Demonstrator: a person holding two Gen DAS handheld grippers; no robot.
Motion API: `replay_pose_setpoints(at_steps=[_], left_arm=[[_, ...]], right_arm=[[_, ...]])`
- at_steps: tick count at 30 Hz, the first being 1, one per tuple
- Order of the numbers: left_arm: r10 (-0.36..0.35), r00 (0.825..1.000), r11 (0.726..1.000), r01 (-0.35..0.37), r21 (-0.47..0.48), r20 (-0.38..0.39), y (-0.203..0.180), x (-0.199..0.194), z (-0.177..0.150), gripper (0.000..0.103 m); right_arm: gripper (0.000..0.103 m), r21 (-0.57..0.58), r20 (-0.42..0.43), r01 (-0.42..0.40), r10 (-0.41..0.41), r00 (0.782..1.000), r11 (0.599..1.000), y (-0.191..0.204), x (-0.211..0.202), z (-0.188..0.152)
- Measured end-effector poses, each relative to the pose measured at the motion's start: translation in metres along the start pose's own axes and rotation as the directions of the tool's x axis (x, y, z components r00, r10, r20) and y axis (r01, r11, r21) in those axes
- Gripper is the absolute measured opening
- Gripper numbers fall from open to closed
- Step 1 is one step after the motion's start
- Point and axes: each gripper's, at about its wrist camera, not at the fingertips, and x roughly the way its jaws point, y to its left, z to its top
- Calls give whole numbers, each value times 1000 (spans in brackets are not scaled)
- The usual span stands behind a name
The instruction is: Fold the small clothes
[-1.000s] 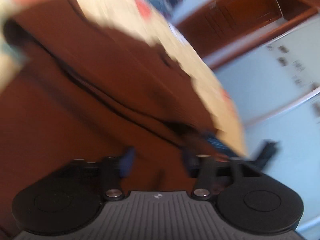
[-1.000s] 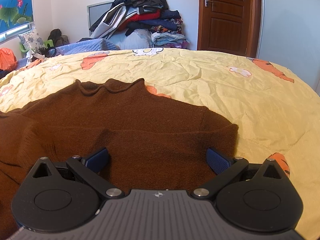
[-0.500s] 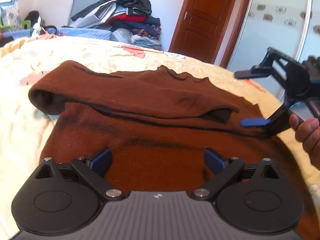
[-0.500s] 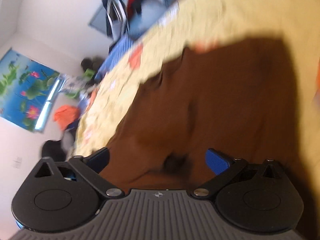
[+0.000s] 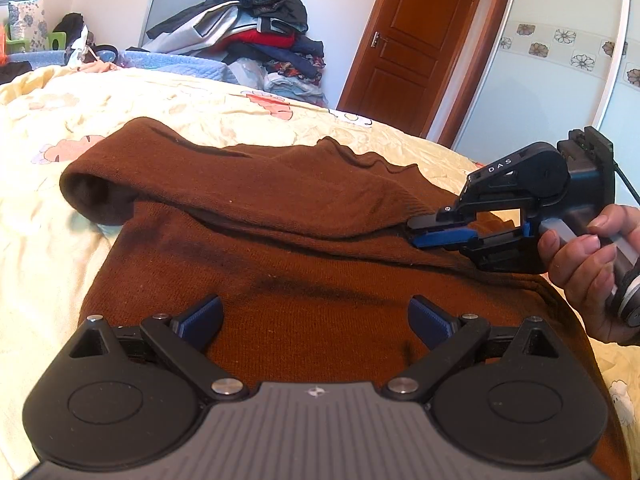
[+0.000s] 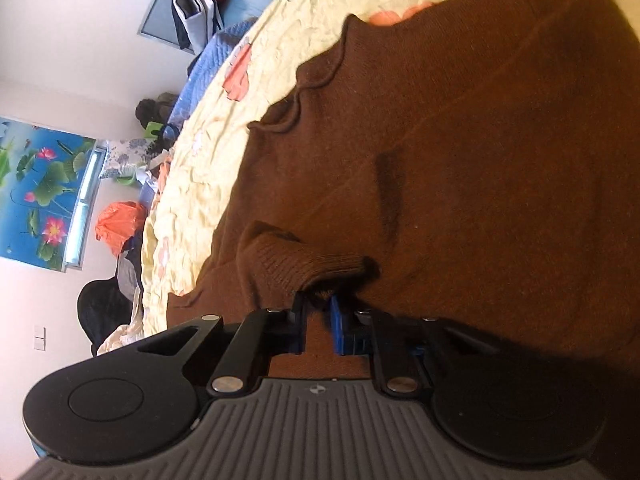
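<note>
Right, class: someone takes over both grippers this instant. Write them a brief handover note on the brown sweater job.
Left gripper: open, empty, above the sweater's body.
Right gripper: jaws have just been closing; now shut on the sleeve cuff, rolled onto its side.
Brown sweater: spread on the yellow bedspread, collar far from you.
Done: the other sleeve is folded across the chest.
Left: carry the gripped sleeve across, then fold the body.

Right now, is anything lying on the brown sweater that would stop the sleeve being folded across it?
Nothing visible. The right gripper has just closed on the cuff of the brown sweater. The sweater's body ahead is bare, and the open left gripper hovers over its near part, holding nothing. Only the yellow bedspread surrounds it.
</note>
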Motion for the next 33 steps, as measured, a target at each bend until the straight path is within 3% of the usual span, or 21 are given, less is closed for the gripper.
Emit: replay_pose_setpoints(at_steps=[2, 4, 6, 11, 13, 16, 20, 23, 27, 33], left_arm=[[0, 1000, 1000, 0, 0, 0, 0, 0, 0, 100], [-1, 1000, 1000, 1, 0, 0, 0, 0, 0, 100], [0, 1000, 1000, 0, 0, 0, 0, 0, 0, 100], [-1, 1000, 1000, 1, -1, 0, 1, -1, 0, 100], [-1, 1000, 1000, 1, -1, 0, 0, -1, 0, 100], [-2, 1000, 1000, 2, -1, 0, 1, -1, 0, 100], [-3, 1000, 1000, 3, -2, 1, 1, -1, 0, 100], [-6, 1000, 1000, 6, -9, 3, 1, -2, 0, 100], [-4, 1000, 1000, 4, -11, 3, 0, -2, 0, 101], [-5, 1000, 1000, 5, -10, 3, 1, -2, 0, 101]], right_arm=[[29, 50, -25, -31, 32, 999, 998, -5, -2, 1], [54, 119, -15, -102, 104, 994, 988, -14, -9, 3], [60, 170, 8, -159, 160, 987, 972, -17, -11, 6], [60, 189, 32, -153, 150, 988, 970, -13, -3, 10], [51, 184, 37, -152, 148, 988, 971, -11, 1, 10], [46, 183, 16, -125, 124, 992, 975, -10, 6, 10], [49, 199, -26, -182, 190, 981, 963, -5, 4, 5], [58, 195, -42, -218, 231, 972, 956, 2, 2, -1], [59, 200, -70, -204, 221, 973, 958, 12, 15, -2], [59, 155, -3, -138, 140, 990, 978, 22, 26, 8]])
